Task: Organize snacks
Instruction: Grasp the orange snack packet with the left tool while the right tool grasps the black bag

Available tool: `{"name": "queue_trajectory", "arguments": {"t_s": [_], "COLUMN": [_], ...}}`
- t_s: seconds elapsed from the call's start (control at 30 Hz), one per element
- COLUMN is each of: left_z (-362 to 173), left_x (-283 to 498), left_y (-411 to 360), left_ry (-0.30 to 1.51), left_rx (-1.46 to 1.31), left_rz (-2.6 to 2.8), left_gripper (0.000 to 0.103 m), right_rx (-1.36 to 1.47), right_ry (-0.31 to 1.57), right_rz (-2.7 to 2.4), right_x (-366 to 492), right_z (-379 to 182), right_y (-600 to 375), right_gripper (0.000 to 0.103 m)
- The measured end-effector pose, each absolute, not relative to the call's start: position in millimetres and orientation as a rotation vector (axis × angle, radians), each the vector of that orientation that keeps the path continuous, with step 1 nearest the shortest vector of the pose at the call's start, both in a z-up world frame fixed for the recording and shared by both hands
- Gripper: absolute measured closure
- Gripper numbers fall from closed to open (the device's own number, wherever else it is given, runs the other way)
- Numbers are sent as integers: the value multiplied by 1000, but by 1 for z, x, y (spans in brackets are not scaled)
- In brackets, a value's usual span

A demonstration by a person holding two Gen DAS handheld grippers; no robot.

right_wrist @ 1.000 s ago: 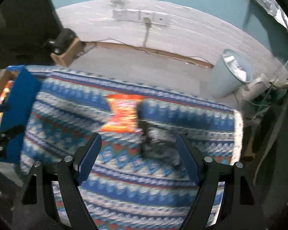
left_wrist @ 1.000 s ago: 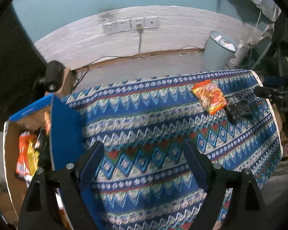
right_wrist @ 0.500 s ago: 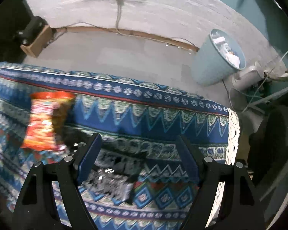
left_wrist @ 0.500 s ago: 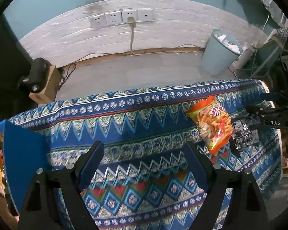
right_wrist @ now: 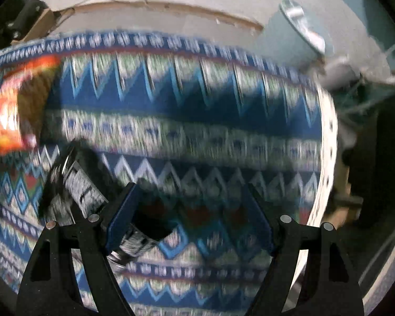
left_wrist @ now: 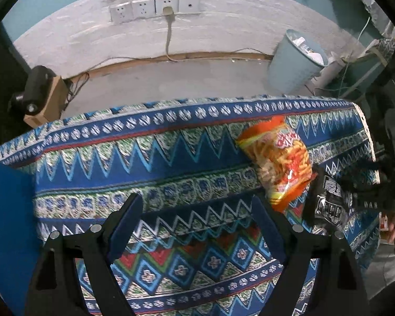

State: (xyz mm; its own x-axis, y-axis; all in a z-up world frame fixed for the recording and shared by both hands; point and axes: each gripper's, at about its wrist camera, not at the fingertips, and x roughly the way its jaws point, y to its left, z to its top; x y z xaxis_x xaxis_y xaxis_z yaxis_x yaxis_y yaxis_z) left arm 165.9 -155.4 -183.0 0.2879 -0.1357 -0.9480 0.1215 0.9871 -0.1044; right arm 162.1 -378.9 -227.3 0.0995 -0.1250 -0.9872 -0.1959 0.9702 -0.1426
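- Two packets remain: orange chip bag (left_wrist: 276,163), black-and-white packet (right_wrist: 76,187).
- Both grippers, left gripper (left_wrist: 197,226) and right gripper (right_wrist: 189,216), hang spread, empty.
- Next, likely: right closes on the near packet.

The picture is blurred. The right gripper (right_wrist: 189,210) stands wide open above a patterned cloth (right_wrist: 197,121). A black-and-silver packet (right_wrist: 79,187) lies just beside its left finger, partly behind it. An orange snack bag (right_wrist: 15,105) lies at the left edge. A pale blue bin (right_wrist: 289,36) stands on the floor beyond.
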Motion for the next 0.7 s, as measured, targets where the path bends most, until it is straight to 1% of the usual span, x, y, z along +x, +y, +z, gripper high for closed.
{"name": "queue_trajectory", "arguments": {"t_s": [0.13,0.23,0.37,0.43,0.57,0.7], "left_z": [-189,-189,-190,-191,-194,-197], "left_x": [161,156,150,150,147,143], "left_y": [-162,-164,-166,-168,-170,-167], "left_ry": [1283,1280,1281,1288,1288,1298], "left_rx": [-9,-4,-1,9,24,7], "left_rz": [-186,-193,-196,-200,-199,-191], "left_gripper": [17,17,17,17,17,17], "right_rx": [-220,-216,-4,90,49,18], "right_ry": [1547,1504,1419,1408,1411,1459], "right_rz": [105,100,145,217,266,277], "right_x": [133,120,108,104,102,106], "right_z": [-230,-216,-189,-183,-188,-204], "right_y": [-388,-393,-397,-390,-366,-349], "right_gripper": [25,25,23,23,23,23]}}
